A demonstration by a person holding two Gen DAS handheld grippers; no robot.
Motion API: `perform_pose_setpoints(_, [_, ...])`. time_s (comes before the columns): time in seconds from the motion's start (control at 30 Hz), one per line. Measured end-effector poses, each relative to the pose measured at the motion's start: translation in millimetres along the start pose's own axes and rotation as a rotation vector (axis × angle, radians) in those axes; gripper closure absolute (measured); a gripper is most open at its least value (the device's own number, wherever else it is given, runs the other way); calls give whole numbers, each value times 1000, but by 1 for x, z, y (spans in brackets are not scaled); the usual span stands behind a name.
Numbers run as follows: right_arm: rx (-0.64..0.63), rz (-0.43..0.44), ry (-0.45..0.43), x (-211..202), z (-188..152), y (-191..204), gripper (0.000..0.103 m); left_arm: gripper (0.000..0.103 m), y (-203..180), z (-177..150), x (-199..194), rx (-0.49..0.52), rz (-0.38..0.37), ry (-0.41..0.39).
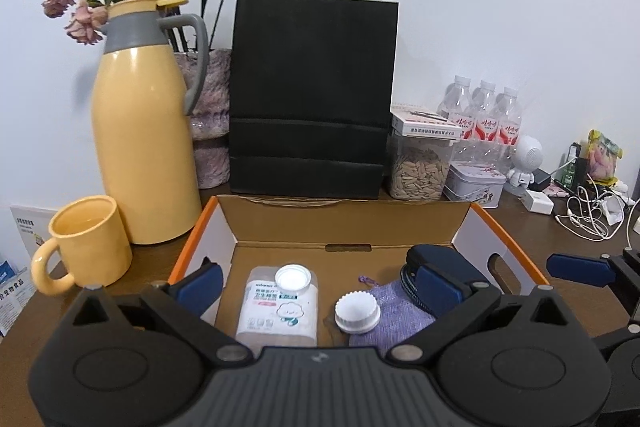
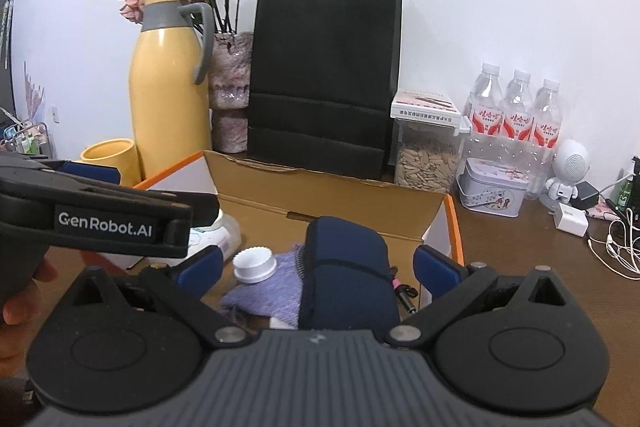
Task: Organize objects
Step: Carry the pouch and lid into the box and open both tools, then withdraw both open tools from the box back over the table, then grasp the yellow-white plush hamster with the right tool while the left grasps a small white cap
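An open cardboard box [image 1: 344,223] with orange edges sits in front of me; it also shows in the right wrist view [image 2: 320,191]. Inside lie a clear cotton-swab box with a white cap [image 1: 280,307], a white round lid [image 1: 357,311], a purple knit cloth [image 1: 394,315] and a dark blue pouch [image 2: 344,279]. My left gripper [image 1: 320,287] is open above the box's near side, with nothing between its fingers. My right gripper [image 2: 320,267] is open, its fingers either side of the blue pouch without touching it.
A yellow thermos jug [image 1: 140,131] and a yellow mug [image 1: 86,243] stand left of the box. A black paper bag [image 1: 312,95] stands behind it. A seed jar [image 1: 420,167], a tin [image 1: 474,183], water bottles [image 1: 486,119] and cables [image 1: 592,215] lie right.
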State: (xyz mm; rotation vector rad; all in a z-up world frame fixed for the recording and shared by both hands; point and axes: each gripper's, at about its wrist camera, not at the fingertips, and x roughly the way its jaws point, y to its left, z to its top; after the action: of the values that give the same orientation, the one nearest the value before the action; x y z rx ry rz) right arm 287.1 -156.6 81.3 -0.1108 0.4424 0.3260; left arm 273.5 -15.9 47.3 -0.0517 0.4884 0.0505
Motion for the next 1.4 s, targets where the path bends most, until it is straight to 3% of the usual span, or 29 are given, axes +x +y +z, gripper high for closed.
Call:
perform_pose_setpoints(0.7, [-28, 23, 4, -59, -21, 41, 0, 0, 35, -31, -74, -22, 58, -4])
perform_pose_setpoints(1.4, [-84, 130, 99, -69, -60, 102, 0, 0, 96, -95, -107, -63, 148, 105])
